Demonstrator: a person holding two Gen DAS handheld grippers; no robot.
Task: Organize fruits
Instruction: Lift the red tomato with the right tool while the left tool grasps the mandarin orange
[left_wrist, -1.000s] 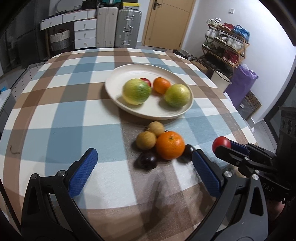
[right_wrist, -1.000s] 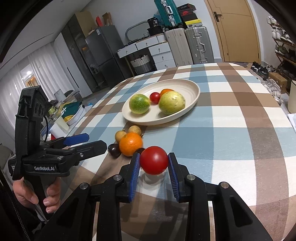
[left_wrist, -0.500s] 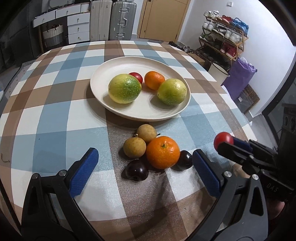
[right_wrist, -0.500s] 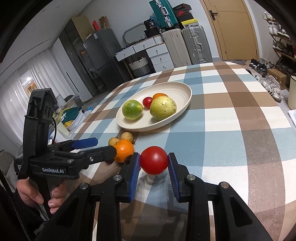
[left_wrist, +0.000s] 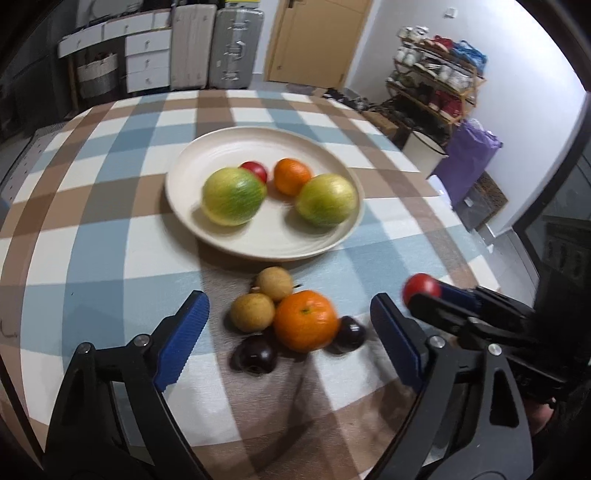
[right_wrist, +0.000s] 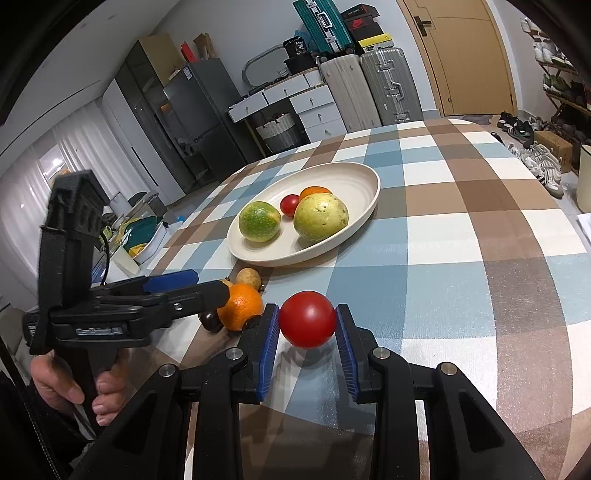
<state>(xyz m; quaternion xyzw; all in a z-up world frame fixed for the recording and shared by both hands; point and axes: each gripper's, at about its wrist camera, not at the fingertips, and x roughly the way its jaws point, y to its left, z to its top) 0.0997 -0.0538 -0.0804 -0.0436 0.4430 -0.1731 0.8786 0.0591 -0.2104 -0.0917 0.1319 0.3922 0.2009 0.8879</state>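
Observation:
A cream plate (left_wrist: 221, 147) (right_wrist: 354, 177) holds two green fruits, a small orange and a small red fruit. In front of it on the checked cloth lie an orange (left_wrist: 306, 325) (right_wrist: 240, 310), two tan round fruits (left_wrist: 253, 312) and two dark plums (left_wrist: 255, 355). My left gripper (left_wrist: 290, 328) is open, its jaws on either side of this cluster just above the table. My right gripper (right_wrist: 306, 326) is shut on a red tomato (right_wrist: 307, 319), held above the cloth to the right of the cluster; the tomato also shows in the left wrist view (left_wrist: 421, 287).
The round table's edge curves close on the right and front. Suitcases (right_wrist: 384, 85), drawers and a door stand beyond the far edge. A shoe rack (left_wrist: 436, 85) and a purple bag (left_wrist: 469, 155) are off to the right.
My left gripper has moved forward and lower toward the fruit cluster. My right gripper still holds the tomato and has drifted slightly away from the plate.

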